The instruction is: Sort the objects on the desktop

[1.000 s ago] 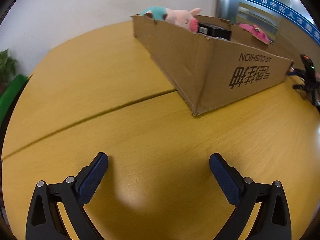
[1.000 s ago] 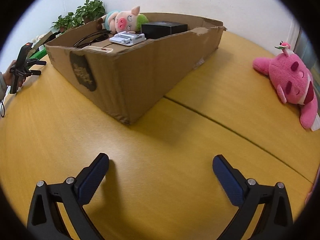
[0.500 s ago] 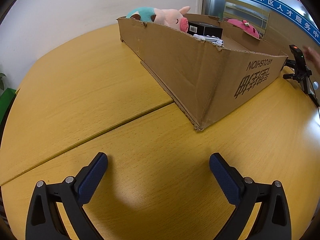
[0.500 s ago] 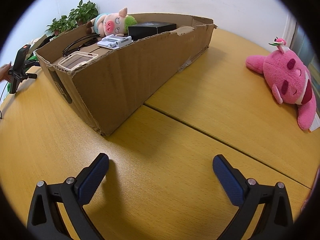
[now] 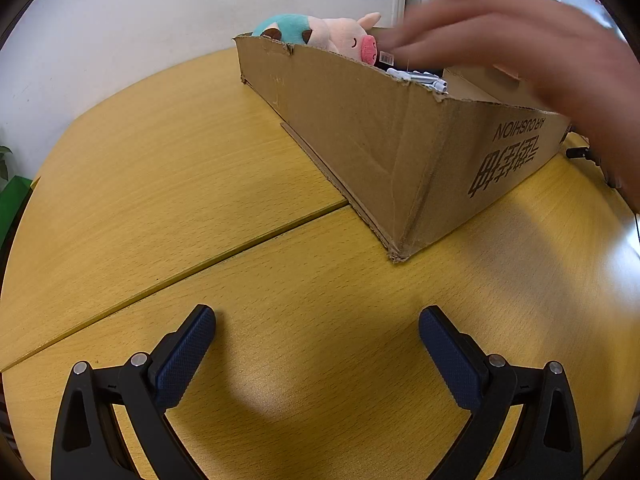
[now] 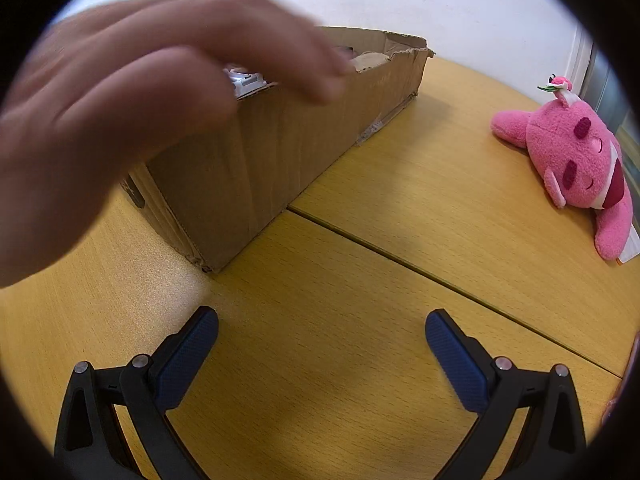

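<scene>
A long open cardboard box [image 5: 384, 132] stands on the yellow wooden table [image 5: 168, 184]; it also shows in the right wrist view [image 6: 280, 160]. Inside it lie a pig plush [image 5: 332, 36] and a white object [image 5: 420, 78], partly hidden. A pink plush toy [image 6: 576, 164] lies on the table to the right of the box. My left gripper [image 5: 316, 344] is open and empty over the table, short of the box corner. My right gripper [image 6: 320, 348] is open and empty, also short of the box.
A blurred bare hand [image 5: 520, 52] reaches over the box and hides much of its inside; it fills the upper left of the right wrist view [image 6: 132, 108]. A seam [image 5: 224, 252] crosses the table. A white wall stands behind.
A bare hand has swept in over the box in both views and covers its contents. Both grippers have stayed open and drifted a little around the box corner.
</scene>
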{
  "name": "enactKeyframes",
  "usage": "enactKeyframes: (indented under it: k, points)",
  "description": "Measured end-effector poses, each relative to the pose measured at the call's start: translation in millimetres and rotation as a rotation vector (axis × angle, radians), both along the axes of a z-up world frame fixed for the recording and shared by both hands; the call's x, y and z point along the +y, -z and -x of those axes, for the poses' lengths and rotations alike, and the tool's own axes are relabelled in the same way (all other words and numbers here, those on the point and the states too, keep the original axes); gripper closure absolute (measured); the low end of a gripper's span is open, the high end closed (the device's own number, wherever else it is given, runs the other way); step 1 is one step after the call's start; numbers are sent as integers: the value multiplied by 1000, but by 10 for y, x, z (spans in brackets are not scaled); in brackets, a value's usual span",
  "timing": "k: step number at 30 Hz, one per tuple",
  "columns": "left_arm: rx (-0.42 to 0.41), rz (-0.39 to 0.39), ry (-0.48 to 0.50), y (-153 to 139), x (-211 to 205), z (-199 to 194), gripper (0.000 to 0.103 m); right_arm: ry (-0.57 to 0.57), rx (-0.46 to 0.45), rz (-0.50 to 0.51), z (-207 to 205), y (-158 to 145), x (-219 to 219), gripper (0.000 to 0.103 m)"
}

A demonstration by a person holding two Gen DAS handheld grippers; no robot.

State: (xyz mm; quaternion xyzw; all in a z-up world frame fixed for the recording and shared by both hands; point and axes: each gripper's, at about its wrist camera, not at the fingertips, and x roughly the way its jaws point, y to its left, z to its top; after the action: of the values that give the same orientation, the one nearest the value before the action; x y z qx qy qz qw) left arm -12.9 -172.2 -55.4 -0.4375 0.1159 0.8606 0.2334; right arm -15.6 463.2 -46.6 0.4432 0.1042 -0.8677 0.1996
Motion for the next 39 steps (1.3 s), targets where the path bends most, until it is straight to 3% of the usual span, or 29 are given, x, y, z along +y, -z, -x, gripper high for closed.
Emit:
enactKeyframes:
  k: [26,29,39]
  points:
    - [-1,-1,2,2,7,41,0,-1,0,-2,-5,-7,13,0]
    - [-1,0,2,4,4,48,0,-60,1,-3,-109,-12,8,0]
    - [-1,-1,8,18,-35,132,0,-58,0,-2,-163,-27,52,0]
